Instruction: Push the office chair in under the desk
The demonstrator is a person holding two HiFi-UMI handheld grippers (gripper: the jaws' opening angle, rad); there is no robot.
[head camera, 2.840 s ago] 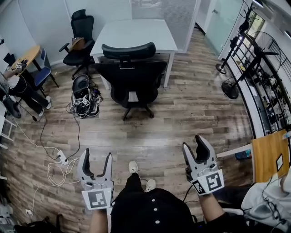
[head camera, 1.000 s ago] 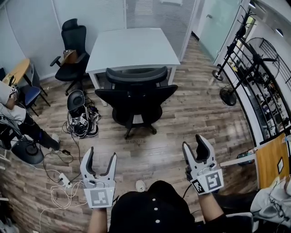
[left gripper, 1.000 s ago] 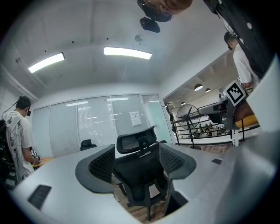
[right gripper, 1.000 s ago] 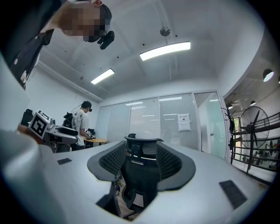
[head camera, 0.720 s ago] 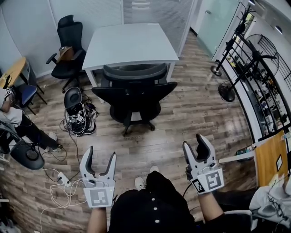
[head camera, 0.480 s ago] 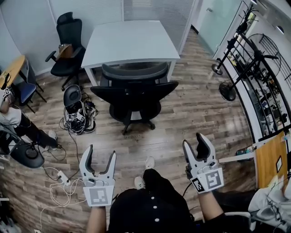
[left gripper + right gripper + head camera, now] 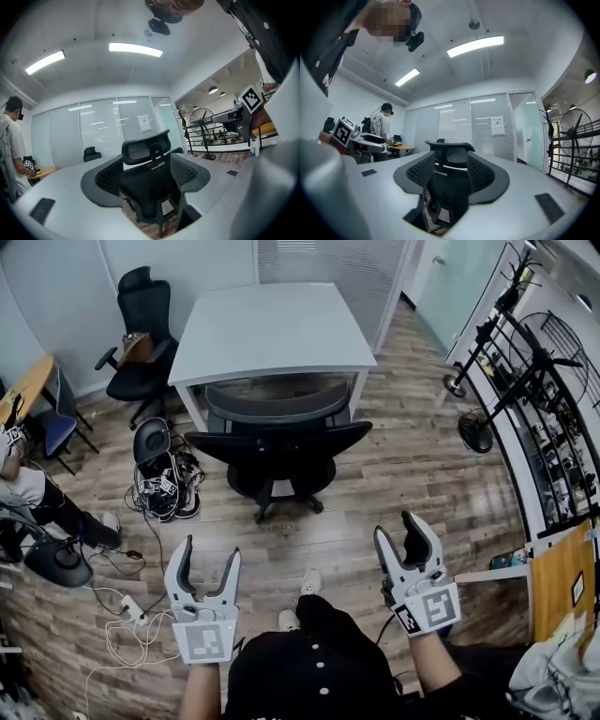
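A black mesh office chair [image 7: 281, 442] stands on the wood floor with its back toward me and its headrest [image 7: 277, 401] at the front edge of the white desk [image 7: 272, 329]. My left gripper [image 7: 206, 554] and my right gripper [image 7: 395, 527] are held low in front of me, well short of the chair. Both are open with nothing between the jaws. In the left gripper view the chair [image 7: 150, 187] shows in the gap between the black pads [image 7: 101, 180]. The right gripper view frames the chair [image 7: 445, 187] the same way.
A second black chair [image 7: 145, 329] stands back left. A black bundle of cables and gear [image 7: 164, 470] lies left of the chair, and a power strip with white cords [image 7: 127, 610] lies near my left gripper. Fan stands and a rack [image 7: 483, 423] line the right side. A person [image 7: 23, 488] is at the left.
I have stepped a little nearer and my foot has come forward. The chair and desk have barely shifted in view. Both grippers have stayed open and level.
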